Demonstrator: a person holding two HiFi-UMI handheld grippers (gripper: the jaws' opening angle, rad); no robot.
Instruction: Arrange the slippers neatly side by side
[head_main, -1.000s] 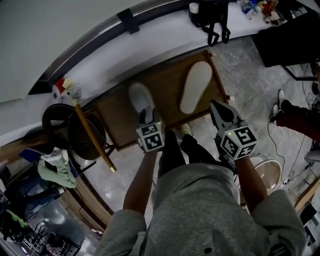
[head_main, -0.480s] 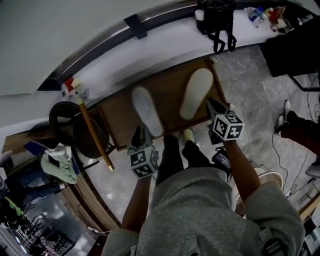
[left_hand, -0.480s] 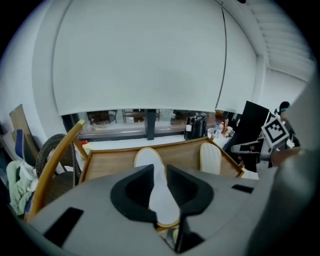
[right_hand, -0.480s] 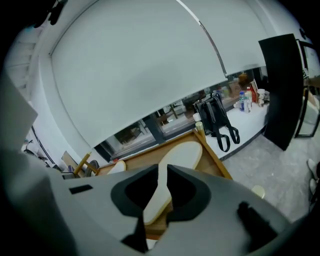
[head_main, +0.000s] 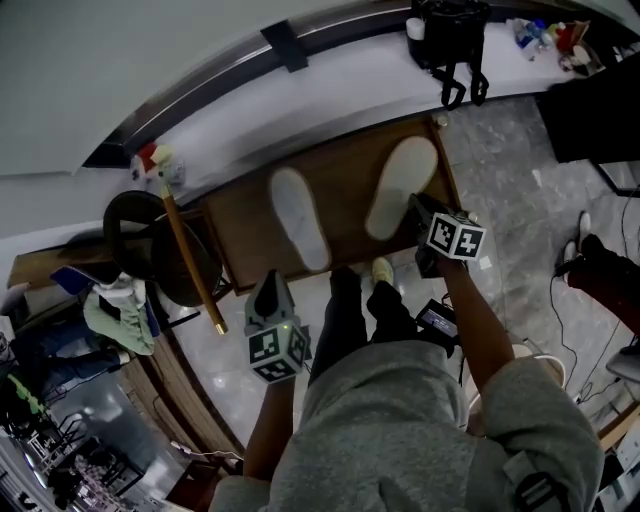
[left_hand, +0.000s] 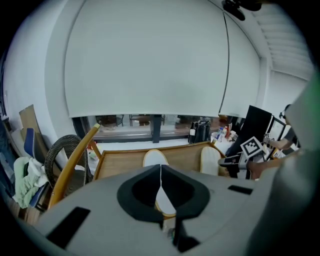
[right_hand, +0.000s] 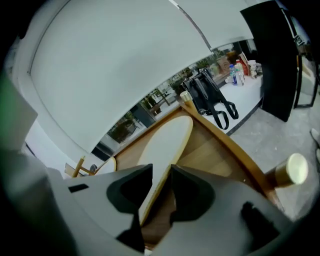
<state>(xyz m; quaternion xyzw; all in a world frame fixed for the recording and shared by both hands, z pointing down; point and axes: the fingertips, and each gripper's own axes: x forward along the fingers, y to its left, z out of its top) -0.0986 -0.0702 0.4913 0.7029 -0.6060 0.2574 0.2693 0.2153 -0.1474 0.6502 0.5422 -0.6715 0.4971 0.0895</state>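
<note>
The left gripper (left_hand: 160, 170) fills the lower centre. Its jaws have just been closing and now meet with nothing between them. Beyond them, mid-frame, a wooden table (left_hand: 120, 159) carries two pale slippers lying apart: the left slipper (left_hand: 155, 158) straight ahead and the right slipper (left_hand: 210, 159) further right, just beside the right gripper (left_hand: 226, 161).

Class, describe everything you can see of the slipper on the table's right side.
The right slipper is a long, off-white oval with a thin tan edge. It lies flat on the brown wooden table near its right rim, slanted away from the other slipper, not touching it. Its near end shows between the parted jaws of the right gripper; contact is unclear.
</note>
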